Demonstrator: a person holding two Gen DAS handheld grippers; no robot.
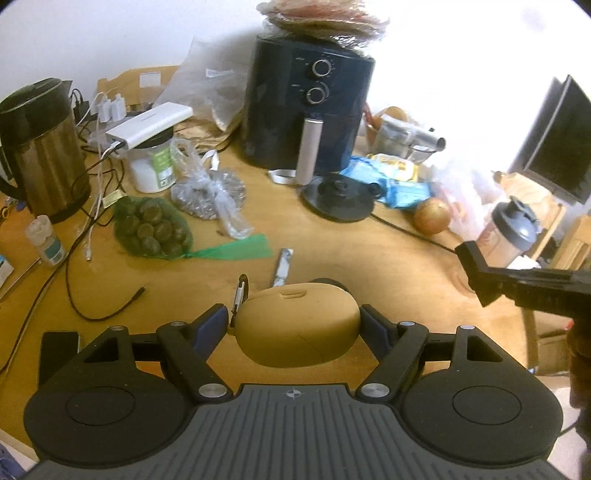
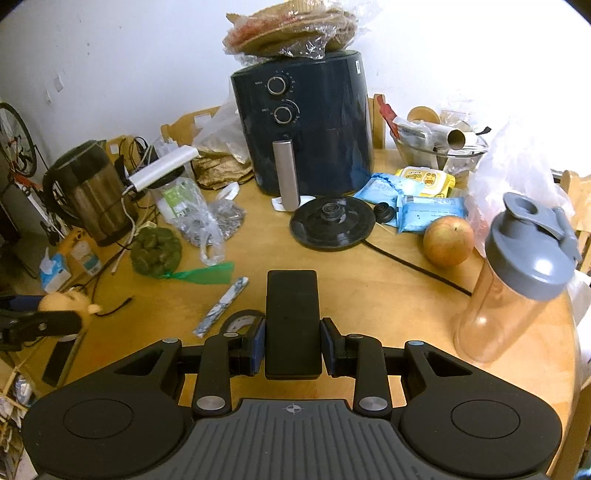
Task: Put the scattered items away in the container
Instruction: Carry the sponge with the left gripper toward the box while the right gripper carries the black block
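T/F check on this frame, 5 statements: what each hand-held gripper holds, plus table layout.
1. The left hand-held gripper holds a tan rounded case. True.
2. The right hand-held gripper is empty. False: it is shut on a black rectangular device.
3. A bag of flatbreads sits on top of the air fryer. True.
4. The kettle stands on its round black base. False: the base is bare, and the kettle stands far left of it.
5. The shaker bottle lies on its side. False: it stands upright, grey lid on.
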